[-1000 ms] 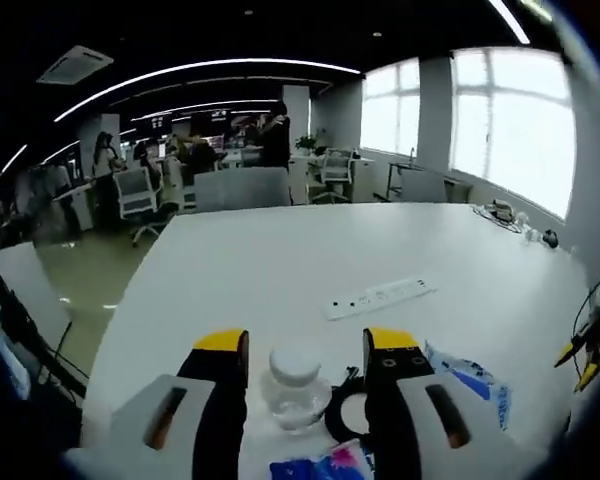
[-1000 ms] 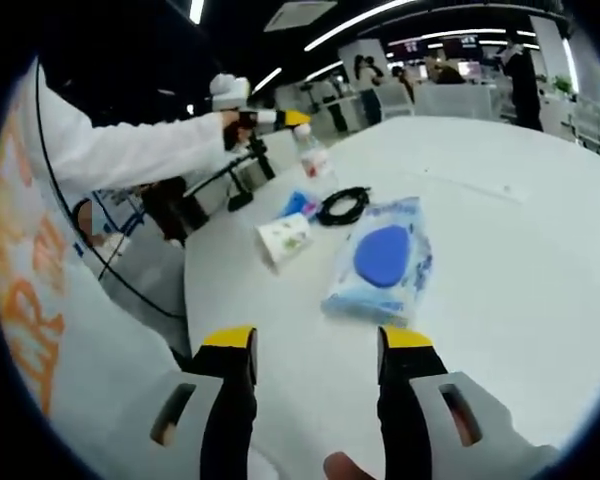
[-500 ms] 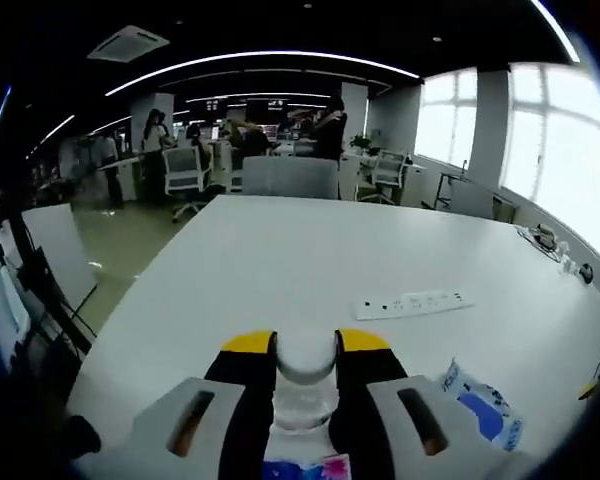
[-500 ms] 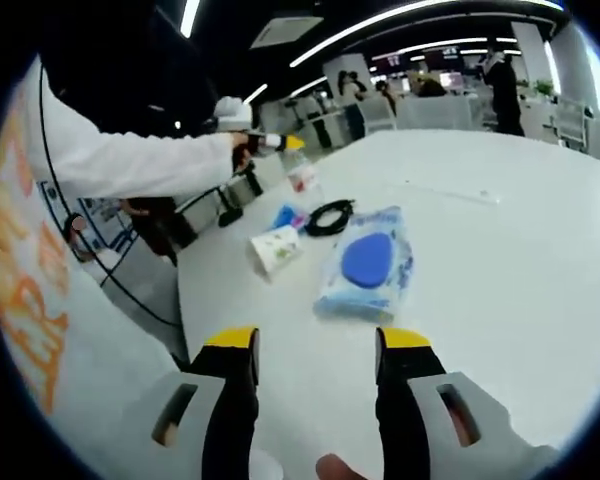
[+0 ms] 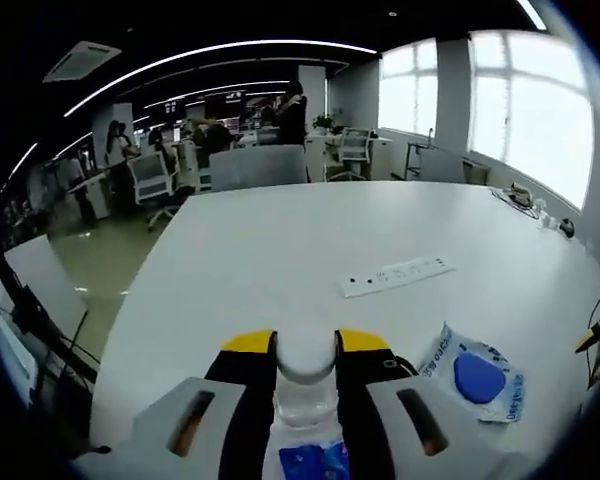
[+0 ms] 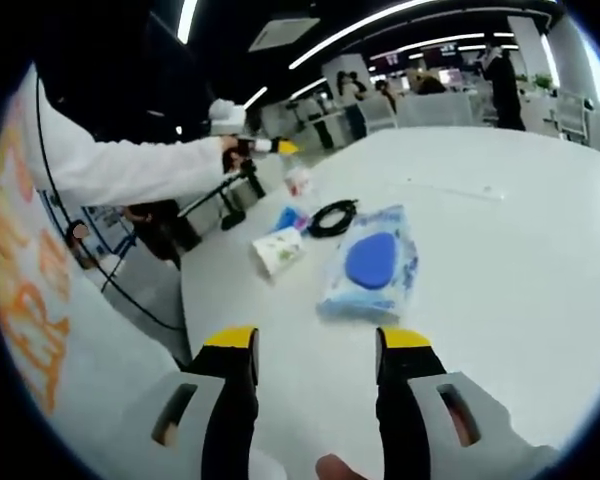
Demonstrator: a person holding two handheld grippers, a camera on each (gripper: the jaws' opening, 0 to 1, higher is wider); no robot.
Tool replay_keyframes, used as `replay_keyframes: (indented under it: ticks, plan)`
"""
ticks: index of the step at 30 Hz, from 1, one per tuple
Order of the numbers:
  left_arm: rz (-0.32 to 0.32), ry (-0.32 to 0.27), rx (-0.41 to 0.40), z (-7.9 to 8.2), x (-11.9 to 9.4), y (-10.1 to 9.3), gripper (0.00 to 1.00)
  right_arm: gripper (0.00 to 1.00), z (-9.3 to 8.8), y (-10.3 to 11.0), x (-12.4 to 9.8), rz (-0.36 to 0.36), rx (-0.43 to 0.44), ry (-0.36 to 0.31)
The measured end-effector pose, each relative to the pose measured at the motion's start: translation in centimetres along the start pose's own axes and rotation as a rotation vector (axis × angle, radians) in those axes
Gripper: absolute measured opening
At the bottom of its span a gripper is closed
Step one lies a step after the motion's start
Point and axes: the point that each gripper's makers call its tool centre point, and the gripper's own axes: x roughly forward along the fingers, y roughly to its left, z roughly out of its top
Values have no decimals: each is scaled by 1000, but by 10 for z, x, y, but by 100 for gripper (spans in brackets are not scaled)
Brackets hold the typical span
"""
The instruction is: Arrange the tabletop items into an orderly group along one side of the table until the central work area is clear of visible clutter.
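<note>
A clear plastic bottle [image 5: 304, 385] is pinched at its neck by the left gripper [image 5: 305, 352]; it is judged light and slippery. The right gripper [image 6: 316, 345] is held spread above the white table [image 6: 500, 230].

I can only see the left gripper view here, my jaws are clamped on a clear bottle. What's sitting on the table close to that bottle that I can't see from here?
Observer: In the right gripper view, a coiled black cable lies on the table just beside the bottle that the left gripper holds.
Operator: Anything else by it?
Observer: A small white printed packet lies near the table's edge, nearer the right gripper than the cable.
Operator: And my right gripper?
Observer: The right gripper is open, holding nothing, with the wet wipes pack ahead of its jaws.
</note>
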Motion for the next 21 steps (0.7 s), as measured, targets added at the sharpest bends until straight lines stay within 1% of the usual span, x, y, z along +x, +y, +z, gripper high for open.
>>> replay_keyframes:
  ticks: [3, 4, 6, 8, 9, 10, 11, 12, 14, 16, 18, 21]
  plan:
    - [-1, -11, -33, -2, -2, 0, 21, 46, 0, -1, 0, 0, 7, -1]
    - [-7, -14, -30, -2, -2, -1, 21, 46, 0, -1, 0, -2, 7, -2]
    - [5, -12, -5, -3, -2, 1, 21, 46, 1, -2, -1, -3, 8, -3]
    - [17, -7, 16, -4, -4, 1, 32, 46, 3, -3, -1, -5, 7, -8]
    - [22, -12, 17, -2, -6, 1, 39, 46, 4, -3, -2, -6, 6, -10]
    - [27, -30, 5, 0, -9, 1, 47, 46, 5, -3, -2, -6, 5, -11]
    - [24, -40, -4, 2, -11, -1, 51, 46, 7, -4, -3, -8, 2, -13]
    - [15, -50, -7, 3, -14, -4, 53, 46, 8, -4, -4, -9, 0, -13]
    - [6, -57, -4, 4, -21, -9, 50, 46, 10, -5, -5, -12, -4, -17]
    - [5, -83, -10, 7, -29, -13, 51, 46, 12, -7, -6, -12, -8, -19]
    - [0, -101, -23, 9, -43, -24, 51, 46, 13, -8, -6, -14, -14, -17]
    - [-2, -111, -5, 6, -54, -31, 52, 46, 14, -11, -8, -18, -12, -15]
